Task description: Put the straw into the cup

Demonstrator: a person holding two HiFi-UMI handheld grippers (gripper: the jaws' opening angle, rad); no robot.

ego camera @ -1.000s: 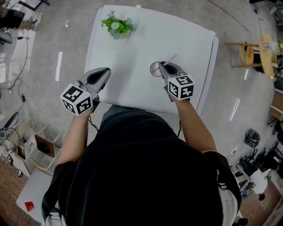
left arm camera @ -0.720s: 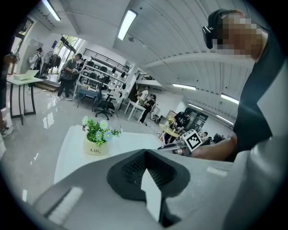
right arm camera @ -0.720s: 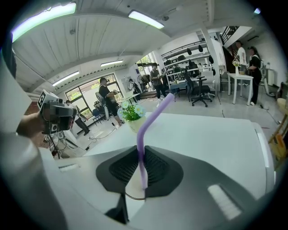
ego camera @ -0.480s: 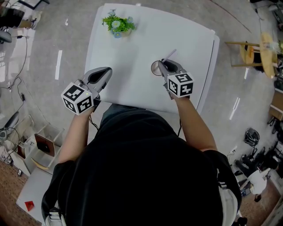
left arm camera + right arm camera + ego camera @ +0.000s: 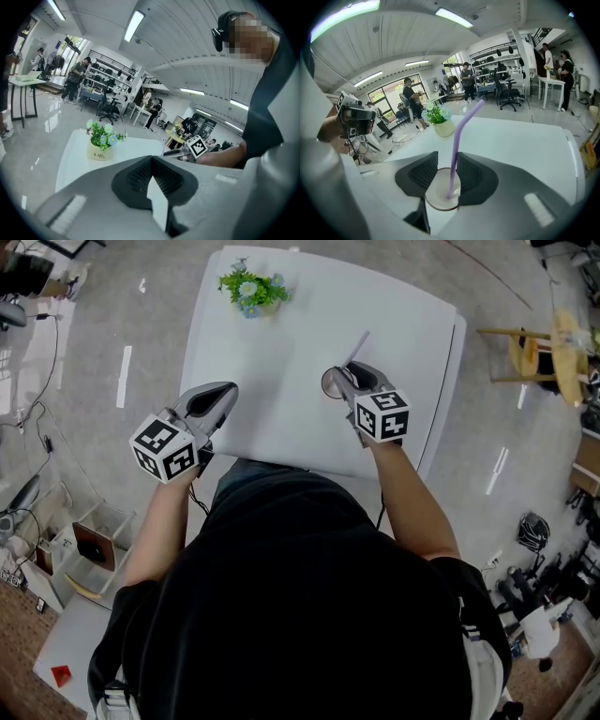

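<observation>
White table (image 5: 281,343) in an open workshop, with grey floor on all sides and people at benches far behind.

1. Left gripper (image 5: 223,392): held over the near left part of the table. Its own view shows the jaws pressed together (image 5: 152,164) with nothing between them. It is well apart from the task items.
2. Flower pot (image 5: 249,292): stands at the far left of the table, clear of the work area.
3. Cup (image 5: 329,383): small and round, pale inside with a dark rim (image 5: 440,192). It stands upright on the table, directly under the right gripper's jaw tips.
4. Straw (image 5: 356,348): thin and lilac, with a bend in its upper part (image 5: 459,140). Its lower end rests inside the cup. Its long axis rises out of the cup and leans away from the person, towards the right.
5. Right gripper (image 5: 341,378): the nearer tool. Its jaws stand apart (image 5: 447,161), one on each side of the straw; the gap is wider than the straw, which therefore appears released (possibly touching the right pad).

Assessment: insertion looks complete. Withdrawal should run straight back along the jaw line, since a sideways move could tip the straw or the cup.
</observation>
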